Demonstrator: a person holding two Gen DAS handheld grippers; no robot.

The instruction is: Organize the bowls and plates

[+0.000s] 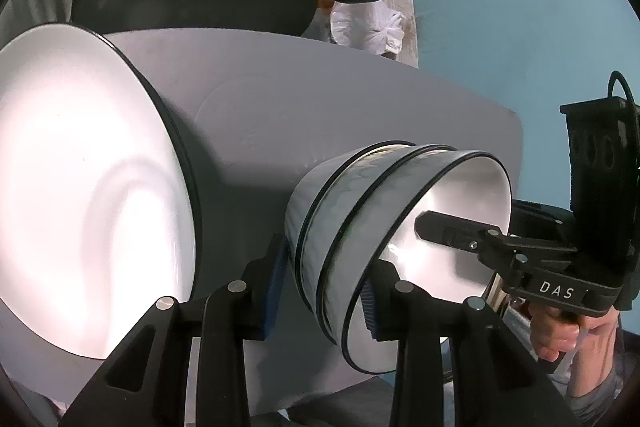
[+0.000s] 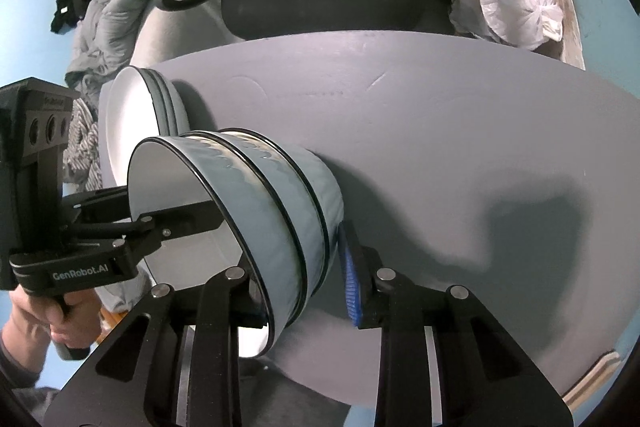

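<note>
Grippers: left gripper and right gripper each clamp opposite walls of the nested bowls.
Location: bowls on grey table, beside stacked plates.
Technique: lift both sides evenly, level.

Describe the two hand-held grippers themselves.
Left hand-held gripper: black linkage arms, silver pivot pins, ribbed blue pads, "GenRobot.AI" printed in white on its body. Right hand-held gripper: same black build, blue pads, "DAS" lettering, black cable looping above. Grey sleeve at the wrist.
</note>
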